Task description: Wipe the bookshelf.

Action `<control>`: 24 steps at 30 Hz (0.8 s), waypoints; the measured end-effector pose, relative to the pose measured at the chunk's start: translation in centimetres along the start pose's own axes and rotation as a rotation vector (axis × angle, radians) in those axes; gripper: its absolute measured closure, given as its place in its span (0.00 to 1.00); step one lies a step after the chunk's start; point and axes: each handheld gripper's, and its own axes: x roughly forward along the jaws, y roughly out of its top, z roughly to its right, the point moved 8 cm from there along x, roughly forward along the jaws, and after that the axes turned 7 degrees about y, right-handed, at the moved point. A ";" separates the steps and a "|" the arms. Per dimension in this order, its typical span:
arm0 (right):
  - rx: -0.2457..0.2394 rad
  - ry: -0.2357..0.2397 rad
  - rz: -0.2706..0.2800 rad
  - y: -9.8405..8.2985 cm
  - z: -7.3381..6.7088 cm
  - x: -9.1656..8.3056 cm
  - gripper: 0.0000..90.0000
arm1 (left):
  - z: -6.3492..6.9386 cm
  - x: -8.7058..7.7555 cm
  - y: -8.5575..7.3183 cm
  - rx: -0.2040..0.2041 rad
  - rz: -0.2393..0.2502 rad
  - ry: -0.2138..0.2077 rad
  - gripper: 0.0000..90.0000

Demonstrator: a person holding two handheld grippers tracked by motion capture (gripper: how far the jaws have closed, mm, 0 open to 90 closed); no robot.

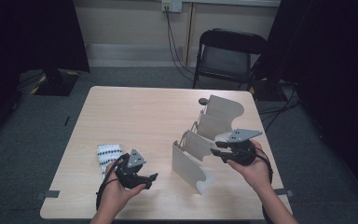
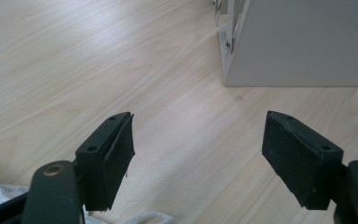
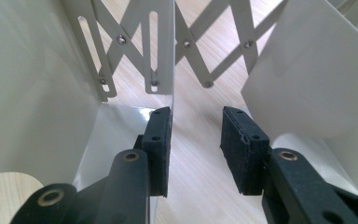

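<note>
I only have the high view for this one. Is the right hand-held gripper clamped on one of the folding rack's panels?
Observer: No. The right gripper view shows the right hand-held gripper with its jaws apart and bare wood between them. A rack panel stands edge-on right beside one jaw.
Operator: And the left one?
Observer: The left hand-held gripper is wide open over the table, with nothing between its jaws.
Operator: What joins the panels?
Observer: Riveted crossing slats, scissor-style, run low between them.
</note>
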 end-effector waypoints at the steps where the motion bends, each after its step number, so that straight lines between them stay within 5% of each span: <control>1: -0.003 0.000 -0.003 -0.1 0.0 -0.1 0.70 | 0.0 0.0 0.0 0.001 0.001 0.000 0.28; 16: 0.010 -0.047 -0.007 -1.8 1.3 -1.3 0.67 | -0.1 -0.1 0.0 0.000 0.003 0.005 0.28; 24: 0.003 -0.061 -0.007 -0.9 2.4 -1.3 0.65 | 0.1 0.0 -0.1 0.002 0.002 -0.003 0.28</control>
